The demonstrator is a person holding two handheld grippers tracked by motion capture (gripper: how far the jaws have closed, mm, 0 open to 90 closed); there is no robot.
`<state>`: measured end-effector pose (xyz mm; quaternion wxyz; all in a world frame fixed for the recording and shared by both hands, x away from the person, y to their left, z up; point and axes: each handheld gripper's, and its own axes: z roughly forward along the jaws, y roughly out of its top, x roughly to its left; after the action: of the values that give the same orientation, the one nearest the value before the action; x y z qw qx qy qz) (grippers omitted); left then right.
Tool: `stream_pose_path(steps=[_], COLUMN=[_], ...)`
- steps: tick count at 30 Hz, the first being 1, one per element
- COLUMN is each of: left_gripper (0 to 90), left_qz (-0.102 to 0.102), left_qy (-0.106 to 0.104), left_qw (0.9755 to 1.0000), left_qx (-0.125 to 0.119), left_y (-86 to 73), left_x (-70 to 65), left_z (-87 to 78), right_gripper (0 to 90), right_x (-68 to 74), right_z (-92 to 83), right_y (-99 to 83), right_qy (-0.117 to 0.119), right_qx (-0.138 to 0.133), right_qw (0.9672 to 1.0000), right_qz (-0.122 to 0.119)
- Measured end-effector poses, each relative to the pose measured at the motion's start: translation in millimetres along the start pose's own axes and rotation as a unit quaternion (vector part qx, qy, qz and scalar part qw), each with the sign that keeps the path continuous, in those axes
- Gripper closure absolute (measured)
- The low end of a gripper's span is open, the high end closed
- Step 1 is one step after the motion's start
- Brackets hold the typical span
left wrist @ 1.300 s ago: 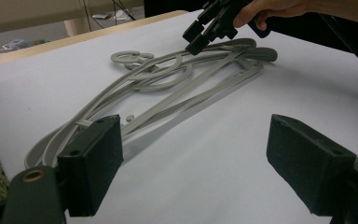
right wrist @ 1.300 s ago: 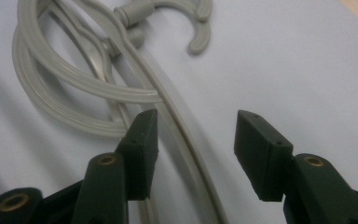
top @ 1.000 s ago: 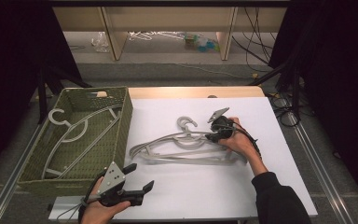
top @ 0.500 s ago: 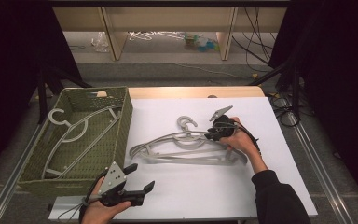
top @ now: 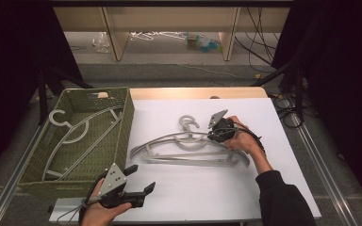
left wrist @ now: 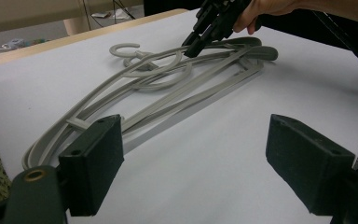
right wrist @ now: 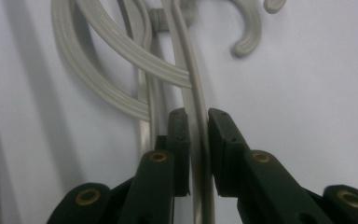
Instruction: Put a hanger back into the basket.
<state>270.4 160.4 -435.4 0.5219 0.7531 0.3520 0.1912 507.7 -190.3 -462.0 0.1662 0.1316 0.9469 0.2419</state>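
Note:
Two grey plastic hangers [top: 188,146] lie overlapped on the white table [top: 264,188]. My right gripper [top: 210,137] reaches in from the right near their hooks. Its jaws have just been closing and are now shut on a thin arm of the upper hanger [right wrist: 186,70], which runs between the right gripper [right wrist: 198,121] pads. Close to the table's front left edge my left gripper [top: 141,179] hovers open, nothing between its fingers. In the left gripper view the hangers [left wrist: 168,88] lie ahead of the left gripper [left wrist: 196,172], and the right gripper [left wrist: 191,46] pinches them at the far end.
A green woven basket [top: 125,127] stands at the table's left side with another grey hanger [top: 75,136] inside. Behind the table is a low shelf [top: 169,19] with floor clutter. Black cables [top: 283,103] hang at the back right.
The right hand and its gripper have shifted slightly left and lower onto the hanger's arm. The left gripper has stayed where it was.

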Motion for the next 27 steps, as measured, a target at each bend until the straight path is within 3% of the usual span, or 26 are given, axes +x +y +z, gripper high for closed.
stream_pose_path(steps=[4, 6, 8, 9, 11, 14, 15, 22, 23, 27], left_gripper=[19.0, 19.1, 19.1, 19.1, 19.3, 19.3, 19.2, 19.4, 19.3, 19.4], left_qz=[0.012, -0.002, 0.013, 0.001, 0.000, 0.012, 0.001, 0.002, 0.010, 0.003], left_qy=[0.001, 0.003, 0.004, 0.006, 0.006, 0.008, 0.006, 0.012, 0.012, 0.014], left_qw=[0.9999, 1.0000, 0.9999, 1.0000, 1.0000, 0.9999, 1.0000, 0.9999, 0.9999, 0.9999], left_qx=[0.001, -0.002, 0.002, 0.002, -0.002, 0.000, -0.005, -0.006, -0.004, -0.006], left_y=[0.3, 0.0, -0.2, -0.2, 0.9, 0.8, 0.7, 2.2, 2.2, 2.6], left_x=[1.7, 0.9, 2.7, 1.5, 2.3, 3.7, 3.1, 4.3, 5.2, 5.2], left_z=[-0.9, -0.4, -0.8, -1.2, -1.8, -3.2, -2.9, -4.3, -4.3, -3.6], right_gripper=[81.6, 81.8, 81.9, 82.0, 82.0, 82.0, 82.0, 82.2, 82.2, 82.2], right_x=[3.6, 5.2, 8.7, 10.7, 15.6, 21.4, 24.8, 42.0, 44.2, 54.2], right_z=[-16.7, -27.9, -38.4, -43.3, -51.2, -61.7, -64.5, -79.4, -81.8, -90.5], right_y=[3.5, 5.9, 7.3, 7.7, 8.1, 7.8, 7.7, 9.4, 10.0, 10.0], right_qy=[-0.016, -0.026, -0.030, -0.029, -0.036, -0.037, -0.030, -0.031, -0.030, -0.022], right_qx=[0.003, -0.004, -0.013, -0.017, -0.026, -0.030, -0.030, -0.048, -0.047, -0.058], right_qw=[0.9996, 0.9992, 0.9988, 0.9987, 0.9981, 0.9974, 0.9977, 0.9958, 0.9955, 0.9948], right_qz=[-0.025, -0.031, -0.036, -0.038, -0.042, -0.054, -0.053, -0.072, -0.076, -0.081])
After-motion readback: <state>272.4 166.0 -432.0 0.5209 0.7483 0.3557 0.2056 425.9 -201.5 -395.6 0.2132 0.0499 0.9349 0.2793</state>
